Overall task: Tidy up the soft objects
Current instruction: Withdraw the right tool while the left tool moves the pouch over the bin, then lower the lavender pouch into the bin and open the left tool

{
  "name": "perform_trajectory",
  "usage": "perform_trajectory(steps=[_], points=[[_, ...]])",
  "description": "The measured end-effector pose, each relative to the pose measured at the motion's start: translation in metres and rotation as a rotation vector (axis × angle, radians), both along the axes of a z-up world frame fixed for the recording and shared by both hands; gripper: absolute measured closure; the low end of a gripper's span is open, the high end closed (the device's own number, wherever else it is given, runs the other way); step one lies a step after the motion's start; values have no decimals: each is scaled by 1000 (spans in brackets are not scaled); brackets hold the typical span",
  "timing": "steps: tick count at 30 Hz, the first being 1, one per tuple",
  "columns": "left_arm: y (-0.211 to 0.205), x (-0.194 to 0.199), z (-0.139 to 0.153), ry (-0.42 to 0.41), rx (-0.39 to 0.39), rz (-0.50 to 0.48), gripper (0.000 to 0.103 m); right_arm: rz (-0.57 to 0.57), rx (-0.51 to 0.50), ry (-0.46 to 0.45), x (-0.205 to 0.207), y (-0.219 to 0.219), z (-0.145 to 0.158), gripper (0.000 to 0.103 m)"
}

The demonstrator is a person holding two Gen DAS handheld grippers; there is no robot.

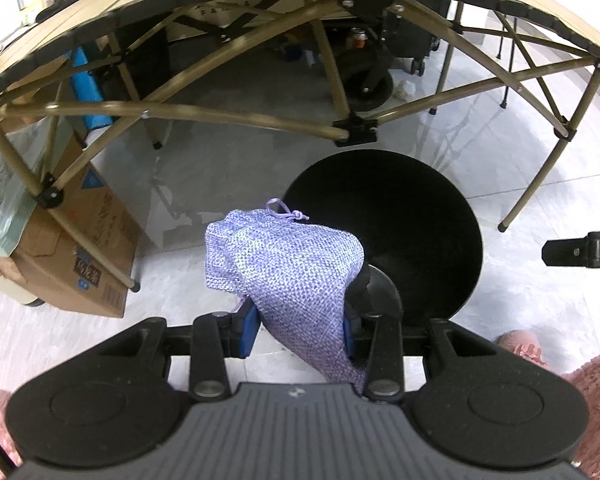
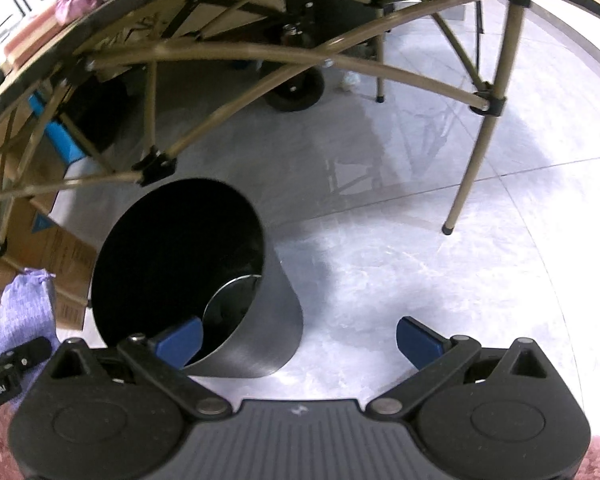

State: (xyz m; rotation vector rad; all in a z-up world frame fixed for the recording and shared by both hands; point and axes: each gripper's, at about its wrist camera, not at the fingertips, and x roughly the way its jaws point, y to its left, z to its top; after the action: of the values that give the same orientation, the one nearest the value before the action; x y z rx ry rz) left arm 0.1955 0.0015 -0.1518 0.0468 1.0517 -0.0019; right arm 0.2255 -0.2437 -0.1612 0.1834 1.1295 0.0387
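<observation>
Two grippers are in view, both tipped steeply down toward a pale tiled floor [image 2: 400,264]. Nearest, the left gripper [image 1: 300,330] has its blue pads drawn in close and pressed on a lavender woven pouch [image 1: 288,268], clamping it at its lower, narrower part. The pouch's long axis runs up and away from the gripper in the left wrist view, leaning a little toward the left of the picture, and its wider end bulges above the pads. Its gathered mouth, with a knotted purple drawstring [image 1: 284,211], points away from the gripper at the far end. The pouch hangs in the air just beside and partly over the near-left rim of a black bin [image 1: 420,240], not inside it.

The right gripper [image 2: 300,340] stands wide open with nothing between its blue pads; its left pad overlaps the bin's near rim in the picture, while the right pad is over bare floor. From the right wrist view the bin [image 2: 276,320] is a dark grey cylinder standing on the floor, open at the top, with a shiny round bottom showing inside.

Farther off, a cardboard box [image 1: 88,248] sits on the floor to the left. Beyond the bin, a folding counter [image 1: 148,8] with tan crossed legs spans the top of both views.
</observation>
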Motion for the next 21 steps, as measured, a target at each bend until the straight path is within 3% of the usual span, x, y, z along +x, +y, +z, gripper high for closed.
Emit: perform_trajectory(steps=[21], points=[[-62, 53, -13, 52, -43, -106, 64, -121, -4, -65, 9, -35, 7, 0]])
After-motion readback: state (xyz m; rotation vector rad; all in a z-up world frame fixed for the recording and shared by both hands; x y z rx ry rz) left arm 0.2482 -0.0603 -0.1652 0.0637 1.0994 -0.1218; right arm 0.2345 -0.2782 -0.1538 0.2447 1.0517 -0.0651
